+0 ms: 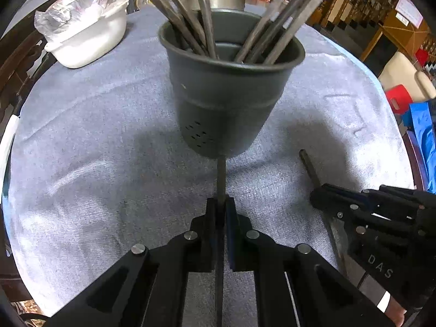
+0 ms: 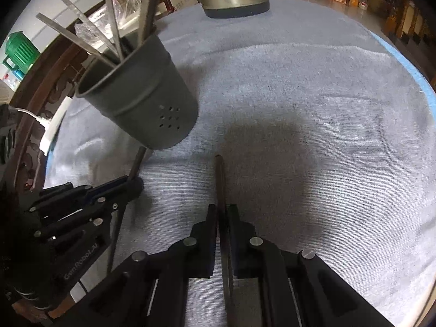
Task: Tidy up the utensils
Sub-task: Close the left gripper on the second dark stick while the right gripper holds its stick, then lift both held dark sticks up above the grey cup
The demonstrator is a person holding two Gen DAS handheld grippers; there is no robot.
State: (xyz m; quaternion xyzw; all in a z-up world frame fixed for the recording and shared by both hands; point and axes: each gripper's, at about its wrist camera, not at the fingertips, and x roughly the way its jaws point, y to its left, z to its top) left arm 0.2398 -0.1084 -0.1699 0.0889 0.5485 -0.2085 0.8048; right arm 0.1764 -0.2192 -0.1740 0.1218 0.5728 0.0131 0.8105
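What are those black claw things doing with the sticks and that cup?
A person is tidying utensils with two handheld grippers. The left gripper is shut on one thin utensil, whose tip points at the base of the grey holder cup. The right gripper is shut on another utensil. The cup, on the cloth-covered table, already holds several.

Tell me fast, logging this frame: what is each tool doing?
Left tool: closed on a utensil handle.
Right tool: closed on another utensil handle.
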